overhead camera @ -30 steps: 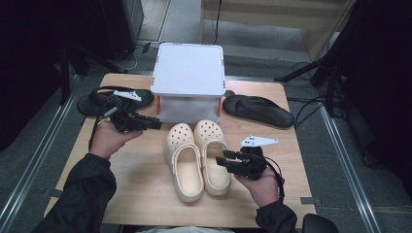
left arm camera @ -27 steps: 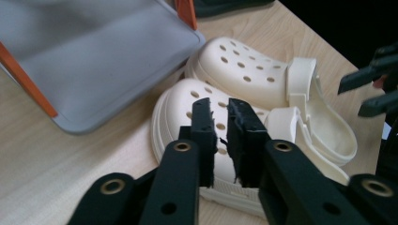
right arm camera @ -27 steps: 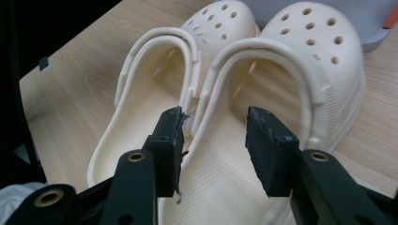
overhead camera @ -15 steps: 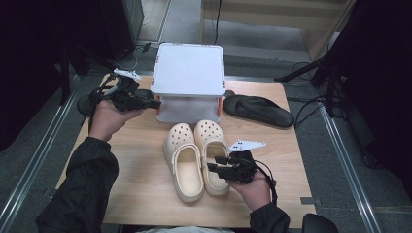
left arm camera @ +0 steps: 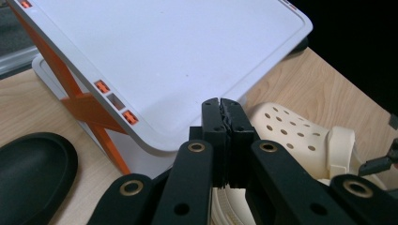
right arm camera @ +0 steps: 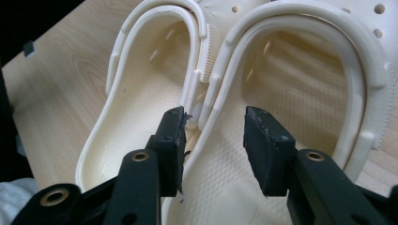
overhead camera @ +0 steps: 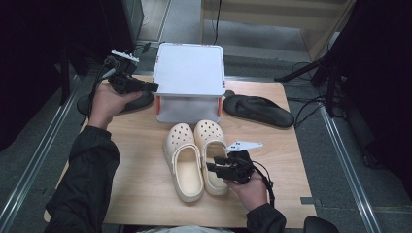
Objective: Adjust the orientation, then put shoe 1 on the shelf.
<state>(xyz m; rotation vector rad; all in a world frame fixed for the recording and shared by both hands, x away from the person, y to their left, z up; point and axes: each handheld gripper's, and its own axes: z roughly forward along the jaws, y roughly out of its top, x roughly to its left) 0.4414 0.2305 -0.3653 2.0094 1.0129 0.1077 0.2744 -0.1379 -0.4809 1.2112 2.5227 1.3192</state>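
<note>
High view shows the right gripper (overhead camera: pixel 217 167), jaws spread around the wall of the right clog (overhead camera: pixel 212 158) mid-table, ready to pinch it next, while the left gripper (overhead camera: pixel 153 87) hovers pressed together by the box (overhead camera: pixel 189 68).

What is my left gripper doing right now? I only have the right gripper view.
Observer: Your left gripper is at the left edge of the white stand, level with its top, jaws shut with nothing between them.
Operator: What else is on the table there?
Observer: A black sandal lies right of the stand, and a second black sandal lies left of it, beneath the left gripper.
Operator: And how do the shoes I see sit relative to the stand?
Observer: The cream clogs lie side by side just in front of it, toes toward it.
</note>
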